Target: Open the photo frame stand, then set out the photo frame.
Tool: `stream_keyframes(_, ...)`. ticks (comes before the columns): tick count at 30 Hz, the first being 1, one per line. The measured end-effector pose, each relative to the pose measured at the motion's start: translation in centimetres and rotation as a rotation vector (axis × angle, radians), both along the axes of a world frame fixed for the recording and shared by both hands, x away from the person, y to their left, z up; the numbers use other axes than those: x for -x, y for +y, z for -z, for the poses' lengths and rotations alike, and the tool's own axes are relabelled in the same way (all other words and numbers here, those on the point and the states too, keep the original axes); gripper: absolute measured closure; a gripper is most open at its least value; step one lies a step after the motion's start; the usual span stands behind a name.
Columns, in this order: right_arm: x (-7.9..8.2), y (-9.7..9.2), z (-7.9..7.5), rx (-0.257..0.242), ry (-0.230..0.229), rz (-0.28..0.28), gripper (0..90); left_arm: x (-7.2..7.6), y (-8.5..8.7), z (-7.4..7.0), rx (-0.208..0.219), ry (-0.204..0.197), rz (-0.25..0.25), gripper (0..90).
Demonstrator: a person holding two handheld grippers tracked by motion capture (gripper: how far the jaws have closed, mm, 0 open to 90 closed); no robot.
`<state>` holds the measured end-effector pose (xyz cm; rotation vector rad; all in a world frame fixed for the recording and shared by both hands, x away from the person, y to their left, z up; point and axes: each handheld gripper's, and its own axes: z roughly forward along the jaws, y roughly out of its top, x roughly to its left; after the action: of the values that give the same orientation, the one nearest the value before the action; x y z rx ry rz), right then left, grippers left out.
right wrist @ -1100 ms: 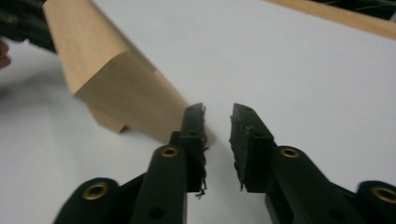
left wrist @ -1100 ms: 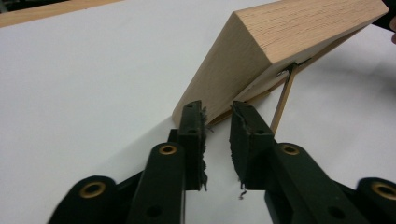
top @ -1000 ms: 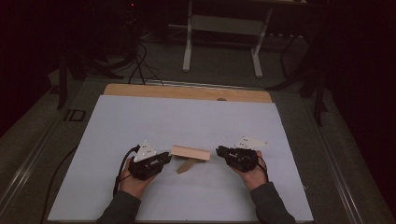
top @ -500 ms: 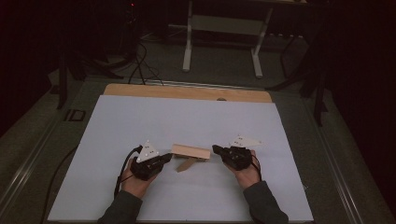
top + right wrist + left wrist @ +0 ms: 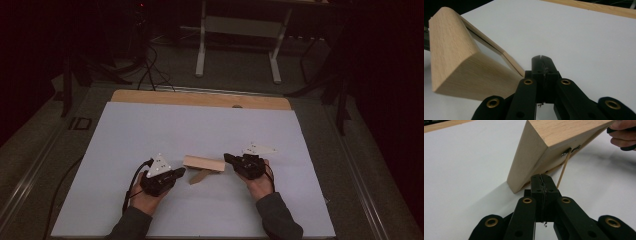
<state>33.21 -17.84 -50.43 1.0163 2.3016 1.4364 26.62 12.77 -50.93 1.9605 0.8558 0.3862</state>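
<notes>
In the high view, low in the frame, my left gripper and right gripper flank a wooden picture frame standing on the white table, propped on its stand. A nudge from either tip could tip it flat.

In the left gripper view, my jaws are pressed together with nothing between them, just below the frame's back and its stand. They have just been closing, empty.

In the right gripper view, at centre, my jaws meet too, empty, beside the frame's front edge. Compared with a second ago, the right gripper sits closer to the frame.
</notes>
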Motion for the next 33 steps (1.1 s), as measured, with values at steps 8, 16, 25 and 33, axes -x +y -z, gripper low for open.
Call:
stream_keyframes(8,-0.2,0.7,0.0,-0.006,-0.001,-0.009,89.6,0.0,-0.3,0.2,-0.009,0.003,0.011,89.8)
stream_keyframes(16,-0.4,0.9,0.4,-0.004,0.006,-0.013,89.6,0.0,-1.1,0.4,-0.026,0.001,0.024,89.8)
stream_keyframes(25,-0.4,0.9,0.3,-0.007,0.007,-0.022,89.5,-0.2,-1.7,0.7,-0.04,0.004,0.026,89.8)
stream_keyframes(33,-0.4,1.2,0.5,-0.006,0.008,-0.037,89.5,-0.5,-2.0,1.0,-0.049,0.014,0.019,89.8)
